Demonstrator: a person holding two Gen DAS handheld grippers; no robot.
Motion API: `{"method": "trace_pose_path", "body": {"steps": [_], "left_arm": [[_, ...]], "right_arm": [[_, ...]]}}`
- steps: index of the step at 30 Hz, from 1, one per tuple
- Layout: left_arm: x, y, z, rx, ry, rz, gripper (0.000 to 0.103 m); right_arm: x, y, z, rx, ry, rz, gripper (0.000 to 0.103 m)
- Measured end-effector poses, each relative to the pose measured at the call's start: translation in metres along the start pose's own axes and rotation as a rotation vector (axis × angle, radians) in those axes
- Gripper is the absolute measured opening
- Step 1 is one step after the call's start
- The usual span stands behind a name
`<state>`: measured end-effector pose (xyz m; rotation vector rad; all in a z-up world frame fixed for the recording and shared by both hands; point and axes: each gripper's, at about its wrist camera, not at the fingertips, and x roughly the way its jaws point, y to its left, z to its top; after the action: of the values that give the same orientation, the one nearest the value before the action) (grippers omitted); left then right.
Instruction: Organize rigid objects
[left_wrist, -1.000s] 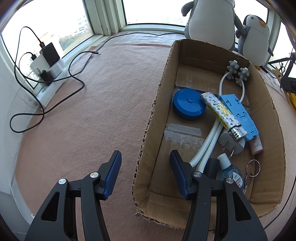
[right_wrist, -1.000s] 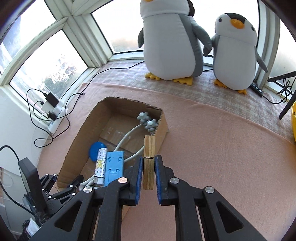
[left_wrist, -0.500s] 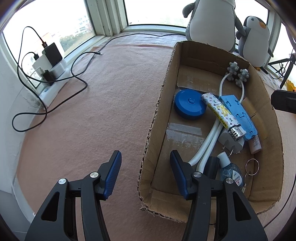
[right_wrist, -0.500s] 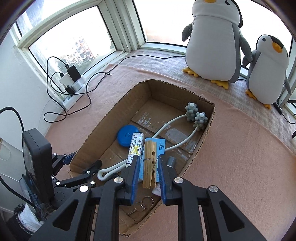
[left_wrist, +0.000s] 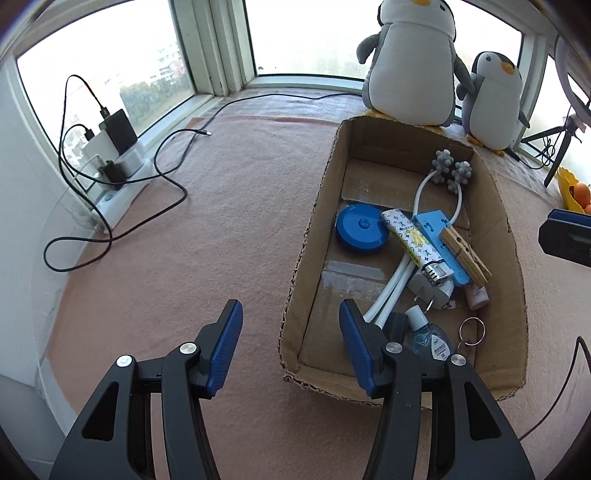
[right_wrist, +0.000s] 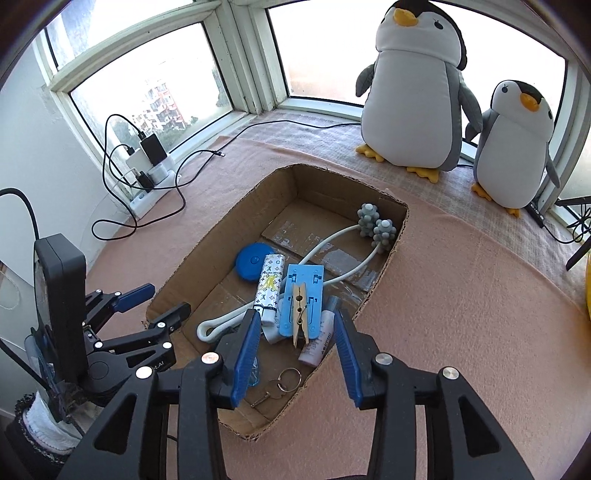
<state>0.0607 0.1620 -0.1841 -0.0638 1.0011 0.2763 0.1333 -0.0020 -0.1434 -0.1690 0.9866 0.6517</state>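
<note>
One wooden peg (right_wrist: 300, 309) has just been let go. The jaws of the right gripper (right_wrist: 296, 321) have been opened, so the peg is now laid in the cardboard box (right_wrist: 332, 177) at 12 o'clock. The jaws of the left gripper (left_wrist: 290, 306) are kept apart and empty. A pink blanket (right_wrist: 461, 295) is spread below, with windows (right_wrist: 147, 85) at 11 o'clock.

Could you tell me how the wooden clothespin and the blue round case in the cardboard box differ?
The wooden clothespin is long, narrow and pale wood; the blue round case is a flat, solid blue disc. The clothespin lies on top of the light blue plastic piece, while the case rests directly on the floor of the cardboard box, nearer its left wall. Both are small rigid items lying loose in the box, with no claw touching them.
</note>
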Motion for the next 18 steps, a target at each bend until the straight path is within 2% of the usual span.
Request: {"method": "trace_pose_path", "body": {"steps": [8, 10, 13, 18], "left_arm": [[-0.065, -0.015, 0.012, 0.020, -0.137, -0.046, 0.054], [-0.080, -0.017, 0.014, 0.021, -0.168, -0.062, 0.067], [-0.098, -0.021, 0.016, 0.027, -0.203, -0.080, 0.069], [-0.119, -0.028, 0.017, 0.041, -0.242, -0.087, 0.070]], "right_arm": [[-0.048, -0.015, -0.015, 0.065, -0.110, -0.066, 0.052], [-0.061, -0.018, -0.019, 0.074, -0.143, -0.098, 0.060], [-0.078, -0.020, -0.025, 0.079, -0.186, -0.143, 0.070], [-0.098, -0.027, -0.035, 0.124, -0.223, -0.175, 0.071]]}}
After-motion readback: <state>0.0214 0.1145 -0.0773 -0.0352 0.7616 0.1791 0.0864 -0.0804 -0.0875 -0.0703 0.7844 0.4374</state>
